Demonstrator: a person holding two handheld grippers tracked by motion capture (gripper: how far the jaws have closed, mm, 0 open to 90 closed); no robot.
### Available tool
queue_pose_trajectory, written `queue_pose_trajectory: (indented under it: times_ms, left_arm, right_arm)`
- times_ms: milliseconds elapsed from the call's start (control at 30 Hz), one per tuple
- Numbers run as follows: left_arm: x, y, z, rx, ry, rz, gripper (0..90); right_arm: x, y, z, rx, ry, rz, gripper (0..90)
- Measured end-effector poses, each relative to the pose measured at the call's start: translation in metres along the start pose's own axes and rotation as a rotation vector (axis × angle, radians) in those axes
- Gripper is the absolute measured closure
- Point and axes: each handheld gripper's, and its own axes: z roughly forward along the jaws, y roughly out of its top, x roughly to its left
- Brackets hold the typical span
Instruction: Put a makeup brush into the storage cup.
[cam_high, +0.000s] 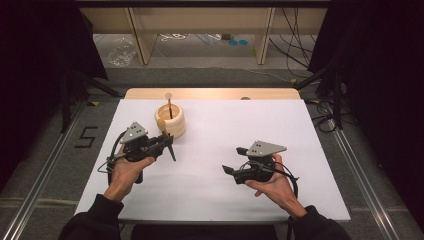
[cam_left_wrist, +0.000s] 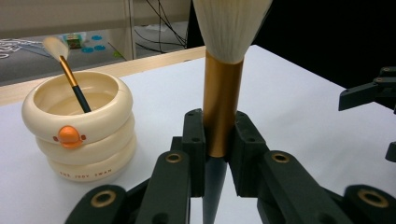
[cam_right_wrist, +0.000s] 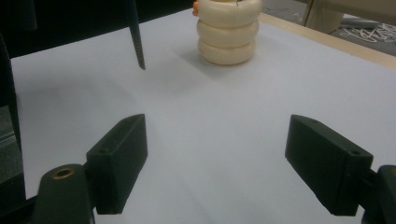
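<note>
holding a large makeup brush (cam_left_wrist: 223, 100) upright by its gold ferrule, my left gripper (cam_high: 167, 142) hangs just beside the cream ringed brush holder (cam_high: 170, 120), bristles up and the dark pointed handle aimed down at the white table (cam_high: 280, 127). a smaller brush (cam_left_wrist: 70, 77) already leans inside the holder. i judge this as the carrying step: the big brush is not yet over the rim. next i need to lift it across the opening, lower the handle in, then ease the jaws apart. my right gripper (cam_high: 229, 169), further right, stands wide with nothing between its pads (cam_right_wrist: 119, 161), well apart from the holder.
</note>
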Motion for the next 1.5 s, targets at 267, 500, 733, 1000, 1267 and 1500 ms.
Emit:
queue_pose_trajectory:
  times_ms: [267, 500, 733, 1000, 1267, 1500]
  left_arm:
    - [0.008, 0.01, -0.002, 0.003, 0.025, 0.002, 78.1]
    - [0.019, 0.024, -0.004, 0.013, 0.046, 0.006, 78.1]
    - [0.031, 0.04, -0.004, 0.01, 0.069, 0.011, 78.1]
    - [0.046, 0.052, 0.0, 0.015, 0.097, 0.001, 78.1]
    - [0.054, 0.064, 0.007, 0.012, 0.12, -0.005, 78.1]
    - [0.058, 0.071, 0.015, 0.014, 0.125, -0.001, 78.1]
  right_arm:
    - [0.002, -0.004, -0.005, 0.019, -0.011, -0.004, 21.3]
    - [0.003, -0.008, -0.006, 0.037, -0.026, -0.015, 18.5]
    - [0.004, -0.011, -0.009, 0.039, -0.039, -0.013, 17.3]
    - [0.005, -0.016, -0.013, 0.052, -0.047, -0.011, 17.3]
    - [0.006, -0.018, -0.014, 0.054, -0.04, -0.006, 17.3]
    - [0.005, -0.02, -0.016, 0.057, -0.041, 0.003, 17.2]
